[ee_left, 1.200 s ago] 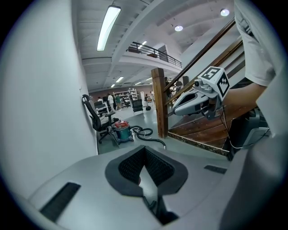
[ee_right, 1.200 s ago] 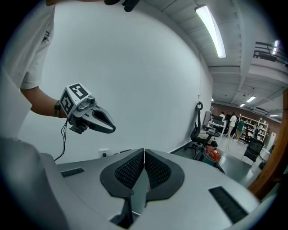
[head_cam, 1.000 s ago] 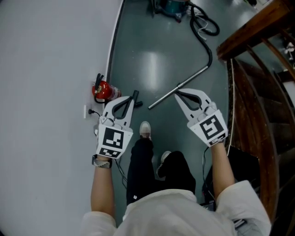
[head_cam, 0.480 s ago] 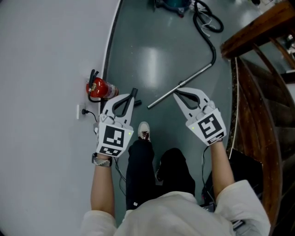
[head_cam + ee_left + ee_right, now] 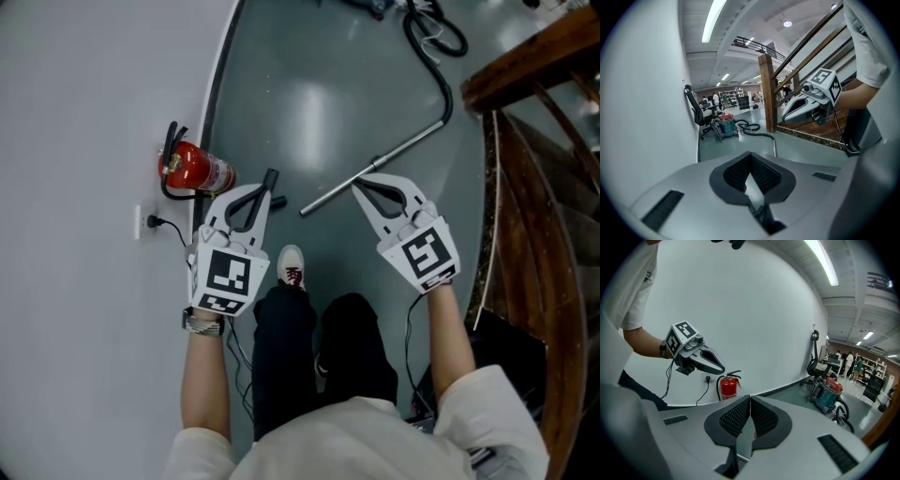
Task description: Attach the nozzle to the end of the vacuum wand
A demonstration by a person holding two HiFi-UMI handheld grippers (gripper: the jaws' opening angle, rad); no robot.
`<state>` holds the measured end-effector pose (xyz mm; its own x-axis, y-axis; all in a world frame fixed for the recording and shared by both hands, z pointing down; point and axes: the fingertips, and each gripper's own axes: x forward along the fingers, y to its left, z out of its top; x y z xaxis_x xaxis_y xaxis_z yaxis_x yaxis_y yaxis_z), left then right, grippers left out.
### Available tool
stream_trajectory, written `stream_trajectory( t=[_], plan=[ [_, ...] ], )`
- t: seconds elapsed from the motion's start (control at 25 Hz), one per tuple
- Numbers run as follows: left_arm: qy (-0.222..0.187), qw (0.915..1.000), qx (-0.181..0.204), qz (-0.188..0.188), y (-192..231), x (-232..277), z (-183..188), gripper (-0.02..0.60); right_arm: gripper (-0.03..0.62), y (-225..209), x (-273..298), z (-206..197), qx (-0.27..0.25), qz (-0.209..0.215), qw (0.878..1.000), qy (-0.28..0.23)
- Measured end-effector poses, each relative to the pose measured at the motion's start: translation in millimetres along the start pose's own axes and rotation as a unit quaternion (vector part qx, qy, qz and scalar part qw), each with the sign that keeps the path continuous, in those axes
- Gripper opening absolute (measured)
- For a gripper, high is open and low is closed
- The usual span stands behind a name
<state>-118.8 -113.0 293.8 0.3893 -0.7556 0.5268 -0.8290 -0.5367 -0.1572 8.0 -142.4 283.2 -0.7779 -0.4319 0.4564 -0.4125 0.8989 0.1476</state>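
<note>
Both grippers are clenched w/ nothing in them. In its own view the left gripper [image 5: 750,155] has its ribbed pads meeting at the tip w/ only floor behind, and the right gripper [image 5: 750,399] looks the same. That matches a sec ago, when the jaws were closed too. From the head view, the left gripper [image 5: 271,178] and right gripper [image 5: 357,185] sit at about the same spots in frame as before, side by side and angled down over the floor. The scene around them has shifted, though. The fire extinguisher [image 5: 192,169] has slid up and left and looks a bit bigger. A wall socket [image 5: 141,222] now shows clearly. The vacuum canister has gone off the top edge, leaving only the black hose [image 5: 441,52]. The vacuum wand [image 5: 405,147] lies flat on the floor. Its free end is between the two gripper tips and nearer the right one, w/ no contact I can see. A small dark piece [image 5: 279,201] lies on the floor just beside the left gripper's tip, partly hidden — can't tell if it's the nozzle. My white shoe [image 5: 292,267] sits below the grippers.
</note>
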Motion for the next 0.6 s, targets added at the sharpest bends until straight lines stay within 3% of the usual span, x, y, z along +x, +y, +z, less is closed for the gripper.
stream_trajectory(
  t=[0.6],
  plan=[
    [-0.007,0.9995,0.003,0.030,-1.6,71.6,-129.2,0.000,0.028,20.6,82.8,-121.1,0.017,0.006,1.000,-0.025]
  ],
)
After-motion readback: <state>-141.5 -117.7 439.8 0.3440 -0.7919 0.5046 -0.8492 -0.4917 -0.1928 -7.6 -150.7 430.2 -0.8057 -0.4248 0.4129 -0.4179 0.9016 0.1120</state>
